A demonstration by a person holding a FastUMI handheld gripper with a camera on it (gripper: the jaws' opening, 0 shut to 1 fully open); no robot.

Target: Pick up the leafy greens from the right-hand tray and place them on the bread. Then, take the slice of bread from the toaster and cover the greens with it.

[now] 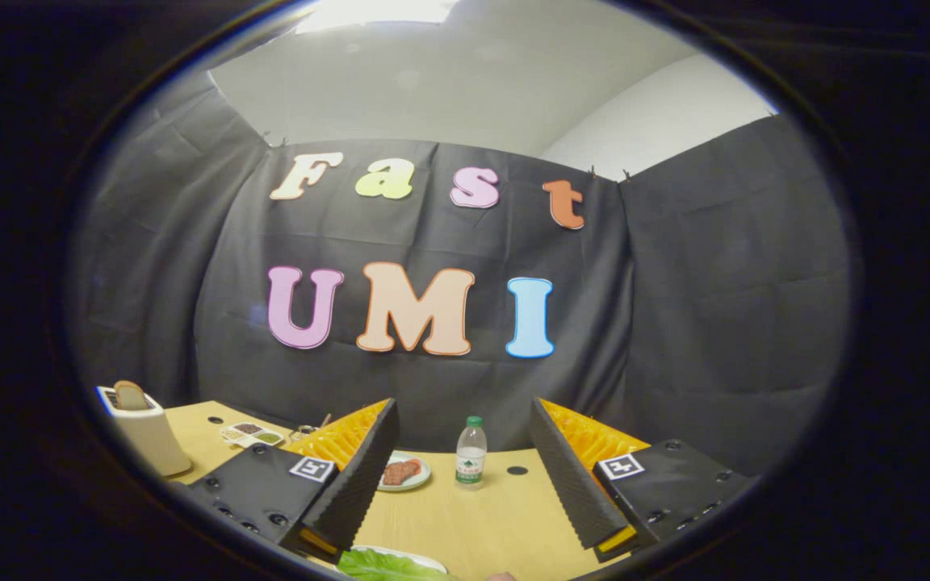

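Leafy greens [388, 565] crosswise under parted claw [465, 476]

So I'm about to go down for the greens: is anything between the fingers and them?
Nothing visible. The gripper is open, and the leafy greens lie on their white plate just under the fingers, with bare table between.

- The tabletop [465, 516] looks like pale wood laminate, smooth with a soft sheen.
- The gripper [465, 476], spread wide apart and holding nothing, has fingers [360, 476] faced with ribbed, matt pads.
- The bottle [471, 453] near the far edge is clear glossy plastic.
- The toaster [146, 432] at the left corner has a smooth, matt plastic shell.
- The leafy greens [388, 565] at the near edge look crinkled and slightly shiny.
- The booth wall is matt, creased cloth.
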